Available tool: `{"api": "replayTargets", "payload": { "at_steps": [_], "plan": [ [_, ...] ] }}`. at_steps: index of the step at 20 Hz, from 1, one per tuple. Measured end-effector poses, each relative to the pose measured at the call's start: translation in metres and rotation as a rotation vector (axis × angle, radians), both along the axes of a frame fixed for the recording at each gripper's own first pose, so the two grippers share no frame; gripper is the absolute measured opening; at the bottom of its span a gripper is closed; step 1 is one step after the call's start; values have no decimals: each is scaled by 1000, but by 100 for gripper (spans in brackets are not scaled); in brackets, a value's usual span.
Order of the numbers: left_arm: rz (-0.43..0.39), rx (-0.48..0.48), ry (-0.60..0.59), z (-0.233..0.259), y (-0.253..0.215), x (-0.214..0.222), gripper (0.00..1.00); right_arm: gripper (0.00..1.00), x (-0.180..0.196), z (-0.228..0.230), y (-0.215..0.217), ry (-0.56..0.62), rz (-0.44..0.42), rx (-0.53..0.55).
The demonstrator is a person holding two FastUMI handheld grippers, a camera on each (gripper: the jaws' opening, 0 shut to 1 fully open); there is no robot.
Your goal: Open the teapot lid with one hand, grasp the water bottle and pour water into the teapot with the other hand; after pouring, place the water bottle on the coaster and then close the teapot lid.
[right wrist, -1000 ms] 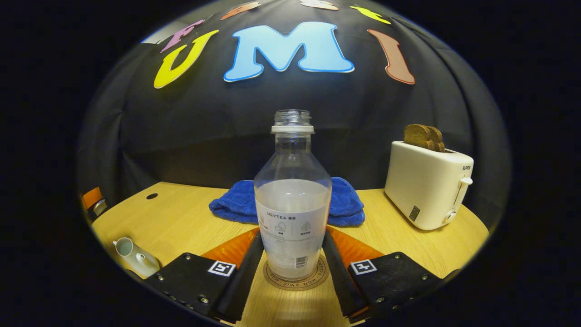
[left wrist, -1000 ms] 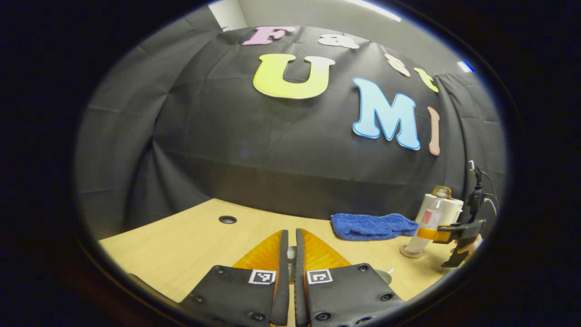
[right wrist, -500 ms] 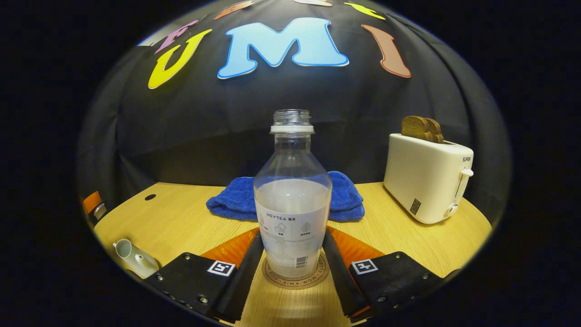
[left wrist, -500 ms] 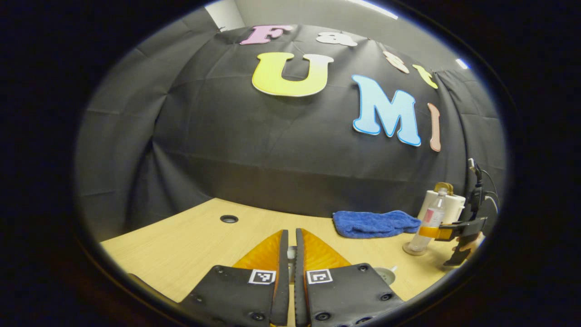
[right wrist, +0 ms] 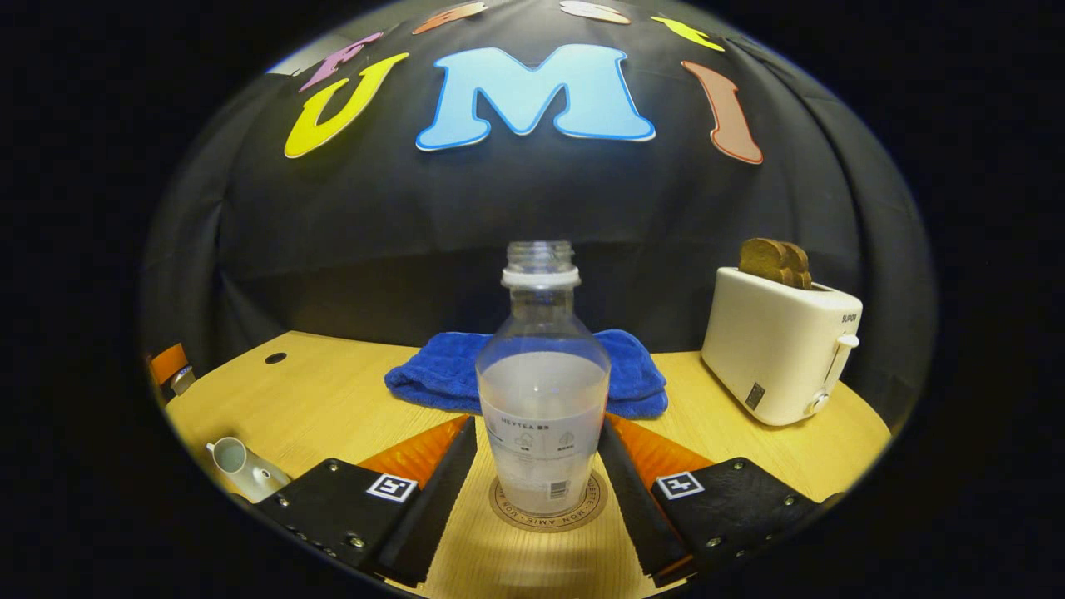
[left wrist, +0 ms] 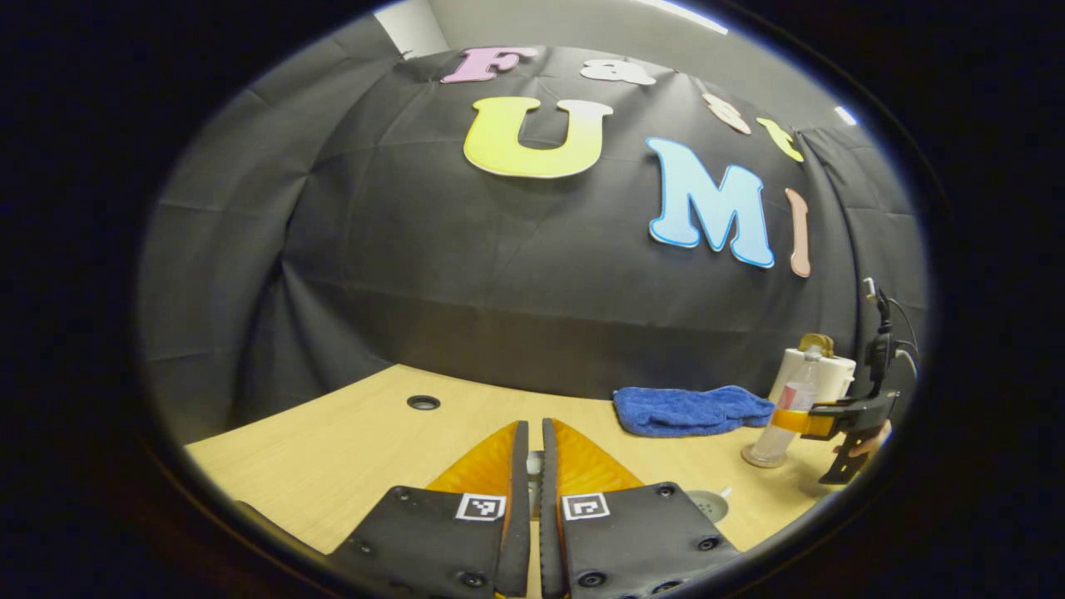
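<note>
In the right gripper view a clear water bottle point(right wrist: 542, 416), uncapped and about half full, stands upright on a round coaster point(right wrist: 547, 509). My right gripper point(right wrist: 539, 423) is open, a finger on each side with a small gap to the bottle. The white teapot point(right wrist: 244, 468) lies low at the left. In the left gripper view my left gripper point(left wrist: 533, 431) is shut, with a small pale piece, seemingly the teapot lid's knob point(left wrist: 533, 466), pinched between its fingers. The teapot's top point(left wrist: 707, 504) peeks out beside them. Far right stand the bottle point(left wrist: 786, 416) and the right gripper point(left wrist: 832, 418).
A blue towel point(right wrist: 524, 370) lies behind the bottle, near the black wall. At the right a white toaster point(right wrist: 778, 353) holds brown bread. The wooden table point(right wrist: 333, 399) has a cable hole point(right wrist: 275, 358) at the far left. The left gripper's edge point(right wrist: 170, 368) shows at left.
My right gripper has opened off the bottle and drawn back a little; the bottle stays on the coaster. The left gripper has hardly moved.
</note>
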State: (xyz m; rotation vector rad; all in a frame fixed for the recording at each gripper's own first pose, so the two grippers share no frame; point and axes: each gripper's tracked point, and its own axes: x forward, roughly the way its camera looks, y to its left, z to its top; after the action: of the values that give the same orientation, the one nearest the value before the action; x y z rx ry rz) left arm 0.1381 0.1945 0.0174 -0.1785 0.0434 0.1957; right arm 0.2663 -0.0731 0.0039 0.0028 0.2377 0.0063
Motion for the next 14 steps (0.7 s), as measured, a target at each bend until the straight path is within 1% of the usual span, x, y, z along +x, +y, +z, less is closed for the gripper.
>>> {"api": "replayTargets", "payload": {
  "at_steps": [2, 8, 11, 14],
  "plan": [
    [-6, -4, -3, 2, -2, -1, 11, 89, -5, 17, 4, -39, -2, -17],
    [-45, -10, -32, 13, -17, -3, 11, 89, -29, 79, 6, -162, -27, -23],
    [-78, -4, -49, 19, -29, -3, 12, 89, -54, 106, 8, -226, -34, -31],
    [-129, -26, -47, 17, -46, -2, 12, 89, -86, 113, 15, -260, -42, -32]
  ]
}}
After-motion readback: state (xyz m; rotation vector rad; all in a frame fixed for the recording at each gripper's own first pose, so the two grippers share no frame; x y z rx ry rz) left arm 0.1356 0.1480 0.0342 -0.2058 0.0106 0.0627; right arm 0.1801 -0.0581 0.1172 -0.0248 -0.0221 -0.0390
